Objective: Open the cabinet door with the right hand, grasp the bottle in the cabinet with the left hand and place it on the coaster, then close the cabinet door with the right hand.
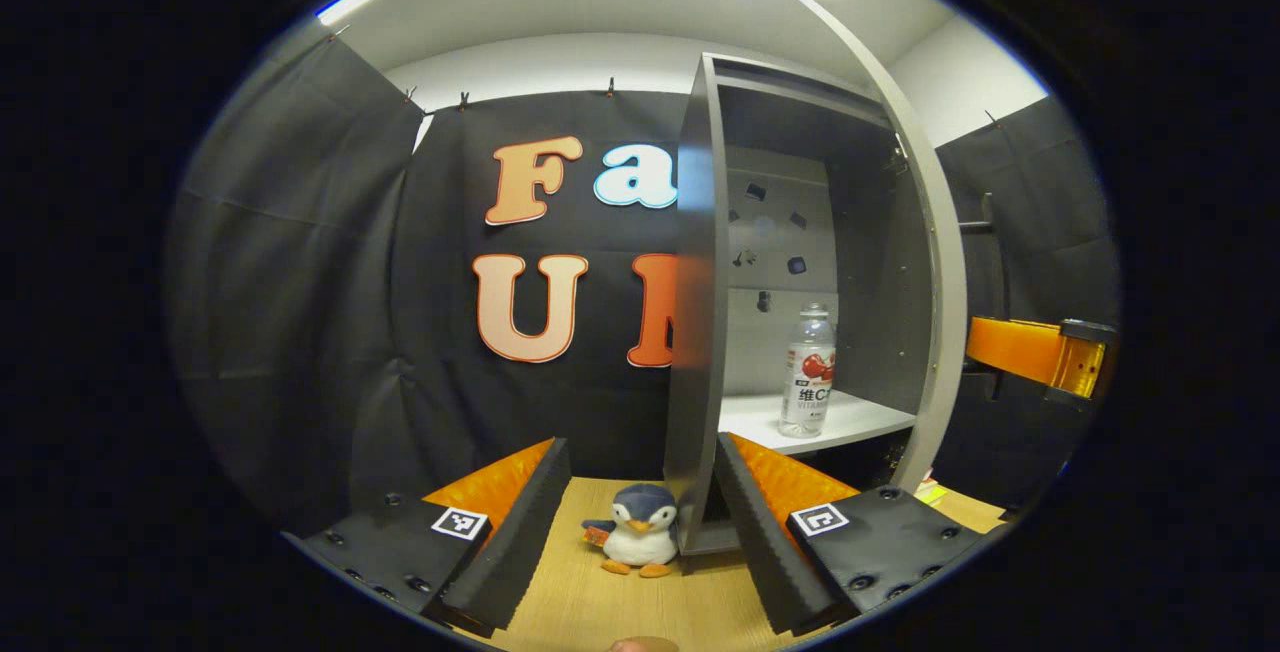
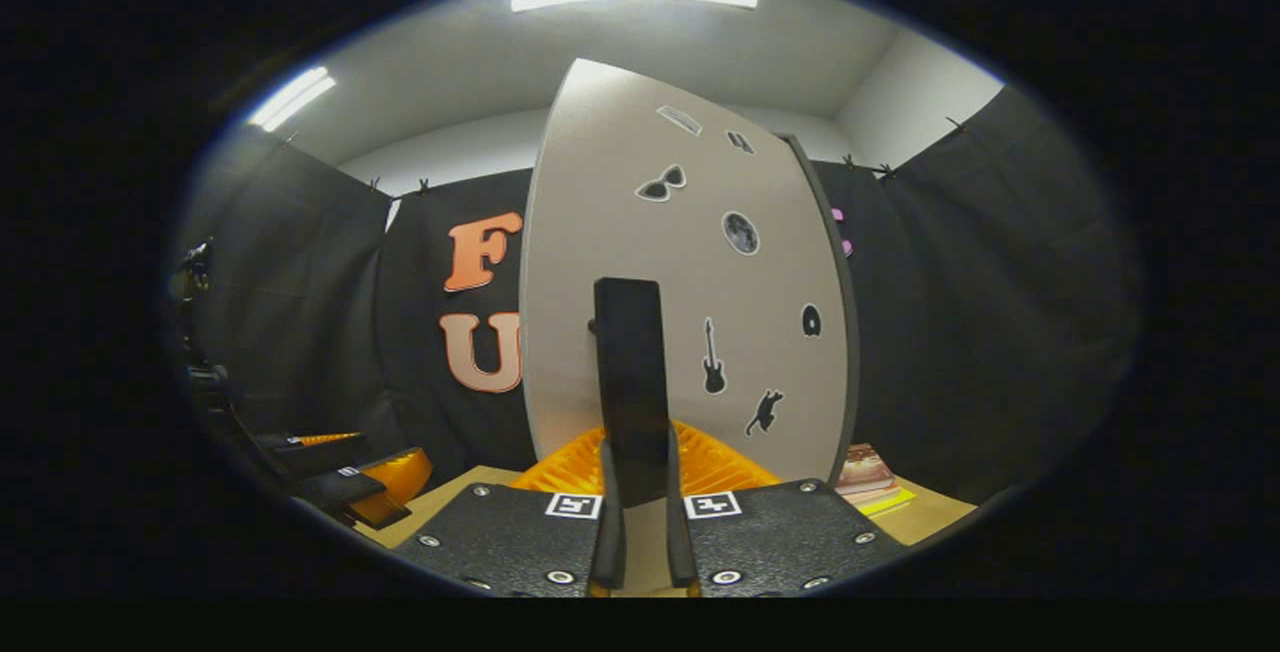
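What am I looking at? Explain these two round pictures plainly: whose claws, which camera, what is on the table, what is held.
No robot here: a person holds a two-finger claw in each hand, and a fisheye camera rides on each, looking along its fingers. In the left gripper view, the left claw is open and holds nothing. Ahead stands the tall grey cabinet, its grey door swung open, with a clear plastic bottle upright on its white shelf. A small blue-and-white penguin plush toy sits on the light wooden table. In the right gripper view, the right claw appears closed on the black upright handle of that door, which bears stickers.
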